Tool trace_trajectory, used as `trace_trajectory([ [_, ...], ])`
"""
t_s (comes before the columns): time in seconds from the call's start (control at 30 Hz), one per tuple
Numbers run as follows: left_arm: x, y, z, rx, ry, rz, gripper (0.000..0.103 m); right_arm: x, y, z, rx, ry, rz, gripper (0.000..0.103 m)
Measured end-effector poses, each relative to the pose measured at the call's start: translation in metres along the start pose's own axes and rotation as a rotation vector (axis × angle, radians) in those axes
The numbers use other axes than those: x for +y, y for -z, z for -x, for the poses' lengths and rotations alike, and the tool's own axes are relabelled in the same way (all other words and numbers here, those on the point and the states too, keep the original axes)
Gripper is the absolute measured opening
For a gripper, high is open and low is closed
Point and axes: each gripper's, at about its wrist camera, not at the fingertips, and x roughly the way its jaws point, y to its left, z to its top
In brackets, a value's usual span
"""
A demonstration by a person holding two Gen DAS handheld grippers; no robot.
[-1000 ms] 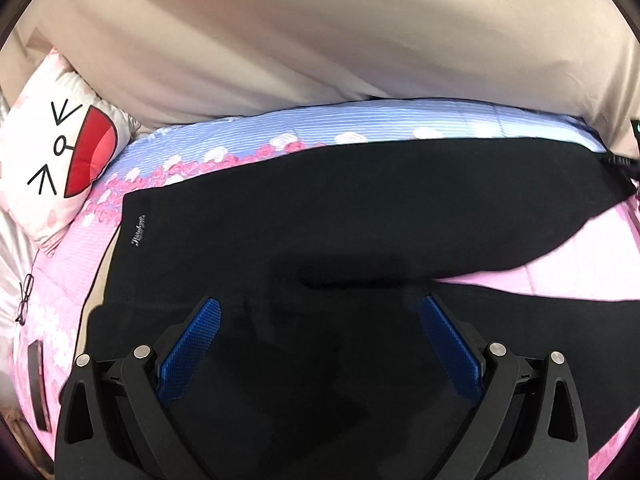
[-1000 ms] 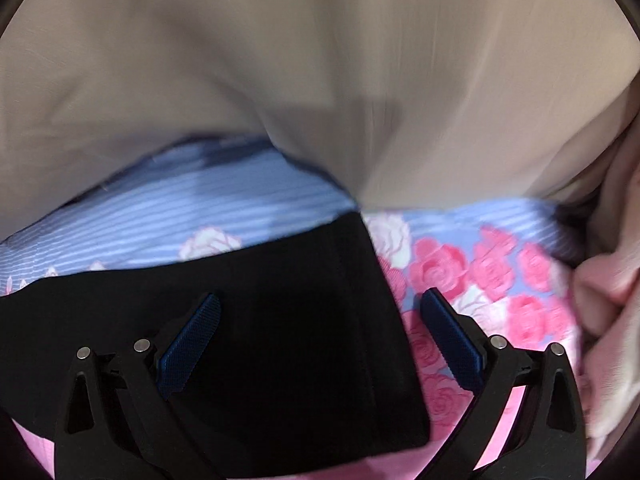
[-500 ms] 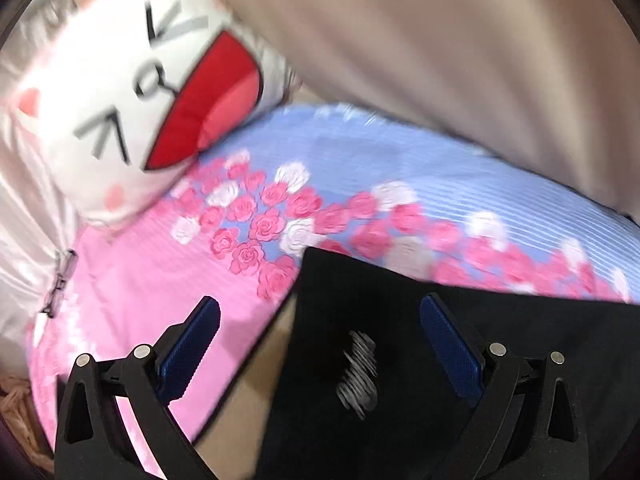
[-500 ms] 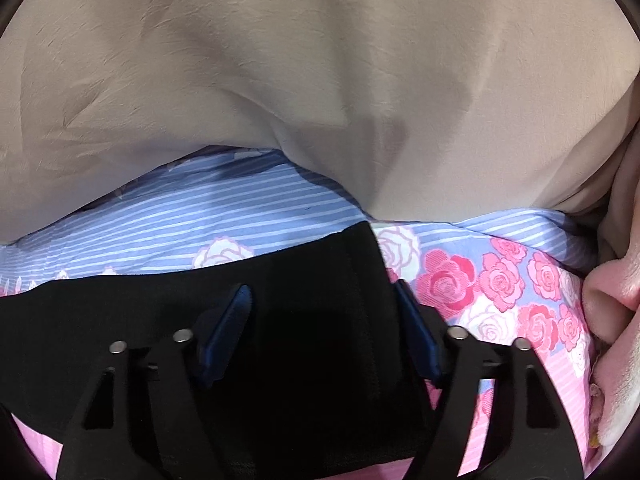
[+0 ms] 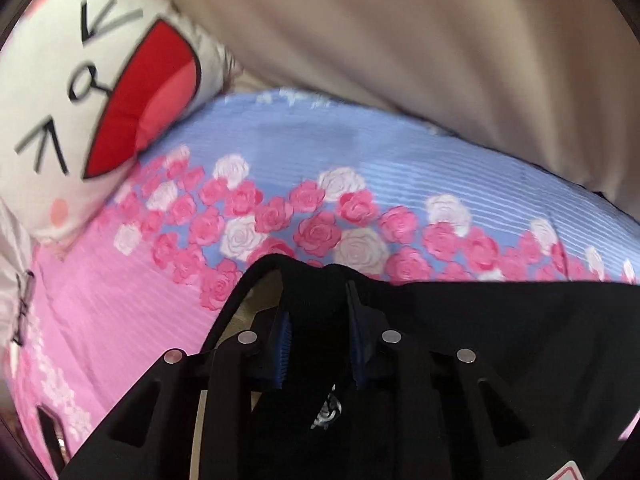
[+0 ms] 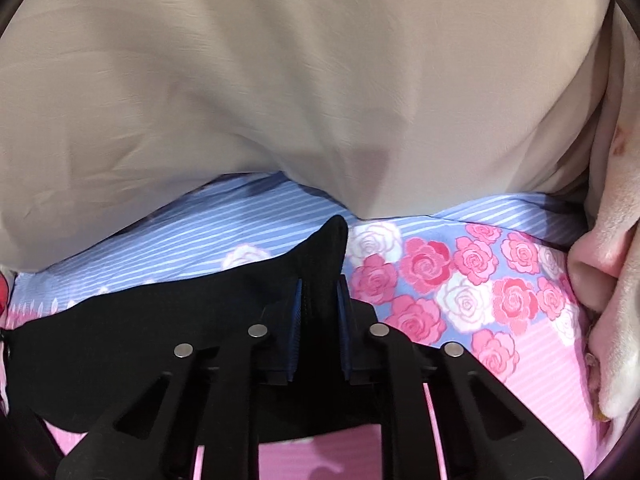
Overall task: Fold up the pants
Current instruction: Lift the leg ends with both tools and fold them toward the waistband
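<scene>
Closest in the left wrist view, the left gripper has its two blue-padded fingers drawn in tight on a bunched fold of the black pants, pinching the fabric so that a corner stands up in a peak above the pads. A small white label (blurred, unreadable) shows on the cloth just below the fingers. In the right wrist view the right gripper is likewise closed down on the pants, another corner rising to a point between its pads. The rest of the pants spreads out flat and dark on the bedsheet, which is pink near the grippers, then banded with roses, then blue striped farther off. Beyond that a white cartoon-face pillow leans at the far left, and a beige cloth fills the background.
</scene>
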Motion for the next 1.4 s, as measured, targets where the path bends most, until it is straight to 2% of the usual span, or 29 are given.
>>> trace_trajectory([
  [0.13, 0.001, 0.004, 0.024, -0.043, 0.037, 0.005, 0.021, 0.012, 0.008, 0.025, -0.029, -0.010, 0.014, 0.013],
  [0.23, -0.001, 0.009, 0.044, -0.073, 0.060, 0.004, 0.021, 0.001, 0.007, 0.043, -0.078, -0.022, 0.014, 0.013],
  [0.37, 0.006, 0.024, 0.089, -0.131, 0.119, 0.009, 0.021, 0.002, 0.020, 0.094, -0.173, -0.074, 0.034, 0.013],
  [0.43, 0.013, 0.038, 0.117, -0.160, 0.150, 0.005, 0.021, 0.006, 0.025, 0.128, -0.227, -0.094, 0.046, 0.008],
  [0.6, 0.037, 0.096, 0.191, -0.212, 0.222, -0.023, 0.021, -0.004, 0.067, 0.204, -0.331, -0.093, 0.042, 0.008],
  [0.67, 0.043, 0.131, 0.219, -0.213, 0.244, -0.056, 0.021, -0.013, 0.085, 0.222, -0.331, -0.064, 0.034, 0.008],
  [0.77, 0.044, 0.185, 0.241, -0.156, 0.265, -0.128, 0.023, -0.018, 0.119, 0.230, -0.300, -0.041, 0.026, 0.008],
  [0.8, 0.043, 0.211, 0.245, -0.120, 0.276, -0.157, 0.023, -0.020, 0.132, 0.229, -0.274, -0.033, 0.024, 0.008],
  [0.87, 0.043, 0.241, 0.241, -0.080, 0.280, -0.175, 0.023, -0.019, 0.144, 0.224, -0.235, -0.011, 0.040, 0.008],
  [0.9, 0.043, 0.255, 0.237, -0.063, 0.277, -0.181, 0.023, -0.017, 0.149, 0.218, -0.211, -0.011, 0.038, 0.012],
  [1.0, 0.040, 0.286, 0.216, -0.024, 0.223, -0.177, 0.022, -0.001, 0.153, 0.202, -0.136, -0.036, 0.052, 0.018],
  [1.07, 0.037, 0.292, 0.200, -0.005, 0.196, -0.159, 0.022, 0.013, 0.152, 0.184, -0.099, -0.054, 0.069, 0.036],
  [1.1, 0.037, 0.294, 0.196, -0.002, 0.189, -0.151, 0.022, 0.019, 0.148, 0.169, -0.071, -0.067, 0.066, 0.063],
  [1.13, 0.037, 0.294, 0.191, 0.001, 0.184, -0.140, 0.022, 0.025, 0.145, 0.157, -0.048, -0.089, 0.062, 0.083],
  [1.23, 0.039, 0.286, 0.184, 0.013, 0.186, -0.094, 0.022, 0.035, 0.137, 0.114, 0.035, -0.186, -0.013, 0.084],
  [1.33, 0.038, 0.277, 0.186, 0.000, 0.170, -0.093, 0.022, 0.036, 0.134, 0.072, 0.112, -0.154, -0.099, 0.081],
  [1.37, 0.037, 0.274, 0.187, -0.001, 0.166, -0.094, 0.022, 0.036, 0.133, 0.061, 0.131, -0.161, -0.127, 0.074],
  [1.4, 0.038, 0.271, 0.187, -0.001, 0.163, -0.093, 0.022, 0.036, 0.134, 0.046, 0.156, -0.179, -0.161, 0.056],
])
